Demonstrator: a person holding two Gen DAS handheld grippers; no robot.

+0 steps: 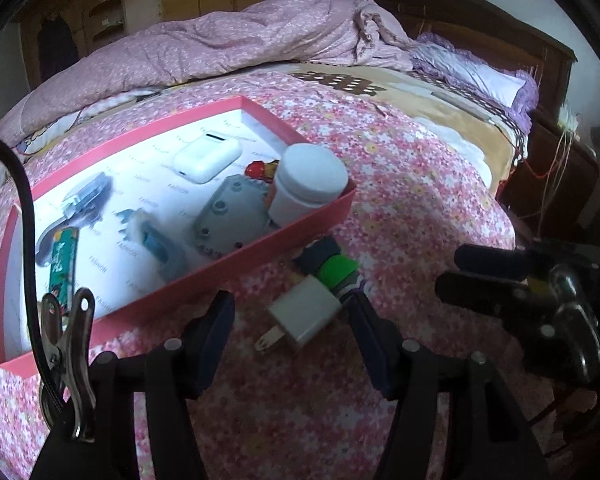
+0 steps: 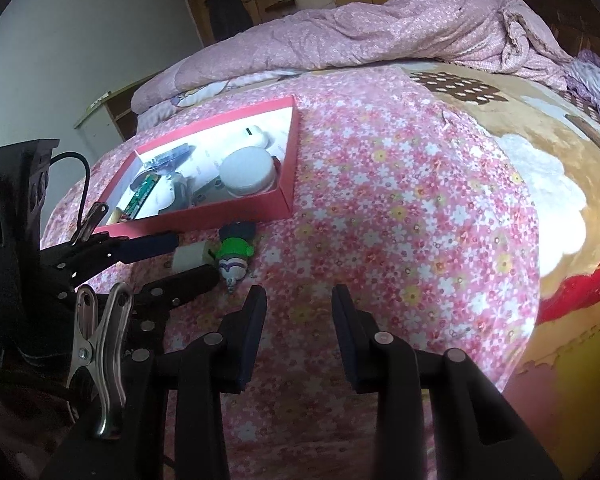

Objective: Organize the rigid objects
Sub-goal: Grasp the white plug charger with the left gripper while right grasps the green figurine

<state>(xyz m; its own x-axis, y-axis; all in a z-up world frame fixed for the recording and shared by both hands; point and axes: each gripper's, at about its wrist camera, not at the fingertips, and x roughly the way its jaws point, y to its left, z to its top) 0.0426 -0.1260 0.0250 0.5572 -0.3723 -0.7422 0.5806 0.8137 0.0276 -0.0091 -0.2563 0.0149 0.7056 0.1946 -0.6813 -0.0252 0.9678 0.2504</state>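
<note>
Pink box (image 1: 236, 268) with a white floor, lying on the flowery bedspread (image 1: 400, 184) at the left. Inside, from left to right: a green lighter (image 1: 62, 264), a blurry blue and grey thing (image 1: 156, 242), a grey metal plate (image 1: 230, 216) with small holes, a white earbud case (image 1: 206, 156) further back, a small red and yellow thing (image 1: 260, 170), and a white jar (image 1: 306, 184) in the right corner.

Just outside the box's near wall, on the bedspread: a white plug (image 1: 304, 314) with its two prongs pointing down and left, touching a little toy figure (image 1: 334, 268) with a green band.

Left gripper (image 1: 292, 320) spread apart, one finger on each side of the plug, not touching it as far as can be seen.

Further right, the right gripper (image 2: 298, 312) parted a little, pinching nothing, over bare flowery cloth.

Far right: a purple pillow (image 1: 480, 76) by the dark wooden headboard (image 1: 500, 36).
</note>
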